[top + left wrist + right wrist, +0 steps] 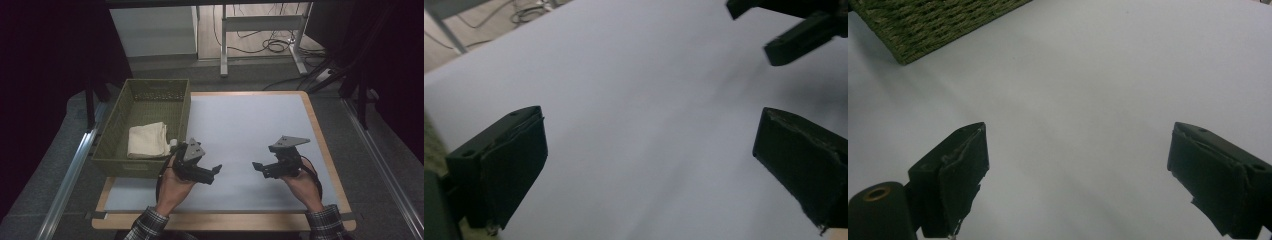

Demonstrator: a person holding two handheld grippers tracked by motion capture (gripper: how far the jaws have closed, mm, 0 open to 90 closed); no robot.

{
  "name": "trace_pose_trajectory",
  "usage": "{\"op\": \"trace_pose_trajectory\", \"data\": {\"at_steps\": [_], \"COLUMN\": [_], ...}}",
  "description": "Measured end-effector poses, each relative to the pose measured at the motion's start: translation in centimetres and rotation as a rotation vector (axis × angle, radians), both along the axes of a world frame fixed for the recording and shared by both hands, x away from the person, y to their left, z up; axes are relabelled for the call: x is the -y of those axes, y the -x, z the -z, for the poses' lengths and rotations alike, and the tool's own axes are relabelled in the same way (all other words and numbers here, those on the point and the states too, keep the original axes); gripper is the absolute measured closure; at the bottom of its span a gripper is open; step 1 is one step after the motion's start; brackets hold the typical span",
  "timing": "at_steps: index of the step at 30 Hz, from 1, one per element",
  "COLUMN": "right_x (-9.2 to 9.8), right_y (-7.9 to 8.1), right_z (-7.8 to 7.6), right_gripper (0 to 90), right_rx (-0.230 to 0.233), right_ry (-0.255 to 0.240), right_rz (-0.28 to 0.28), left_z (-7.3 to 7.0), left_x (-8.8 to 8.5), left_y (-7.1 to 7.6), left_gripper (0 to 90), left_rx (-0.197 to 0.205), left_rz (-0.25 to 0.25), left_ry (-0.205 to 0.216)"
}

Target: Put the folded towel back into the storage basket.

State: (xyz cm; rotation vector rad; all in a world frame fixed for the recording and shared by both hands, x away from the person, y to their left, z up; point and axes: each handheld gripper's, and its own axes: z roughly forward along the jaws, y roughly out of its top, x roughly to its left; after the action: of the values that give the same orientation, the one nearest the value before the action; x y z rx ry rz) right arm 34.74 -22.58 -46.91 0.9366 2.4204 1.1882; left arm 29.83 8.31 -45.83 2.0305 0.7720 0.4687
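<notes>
A folded cloth [147, 140] lies in the basket [115, 127] at the worktop's [250, 125] left edge, just beside and beyond the left hand-held gripper [216, 171]. That hand-held gripper hangs over the worktop near its front edge, jaws wide apart, holding nothing. The right hand-held gripper [257, 167] faces it across a bare gap, well apart from the cloth, jaws likewise wide open and empty; neither touches the basket
</notes>
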Motion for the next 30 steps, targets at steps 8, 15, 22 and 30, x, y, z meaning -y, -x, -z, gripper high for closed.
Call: {"op": "trace_pose_trajectory", "data": {"at_steps": [8,15,22,30], "right_x": [1.9,3.2,4.4,5.0], "right_y": [1.0,2.0,3.1,3.8], "right_z": [0.2,0.6,2.4,4.1], "right_gripper": [9.7,9.7,9.7,9.7], "right_rx": [-0.003,0.0,-0.008,-0.015], "right_ry": [-0.018,-0.029,-0.007,0.004], "right_rz": [0.021,0.038,0.056,0.061], "left_z": [1.4,3.3,6.0,7.5], "left_x": [1.8,2.4,2.1,1.2], "left_y": [0.2,0.7,1.1,1.4], "left_gripper": [0.8,0.7,0.7,0.9], "left_rx": [-0.034,-0.054,-0.084,-0.116], "left_rz": [0.053,0.067,0.046,0.013], "left_ry": [0.041,0.043,0.029,0.007]}}
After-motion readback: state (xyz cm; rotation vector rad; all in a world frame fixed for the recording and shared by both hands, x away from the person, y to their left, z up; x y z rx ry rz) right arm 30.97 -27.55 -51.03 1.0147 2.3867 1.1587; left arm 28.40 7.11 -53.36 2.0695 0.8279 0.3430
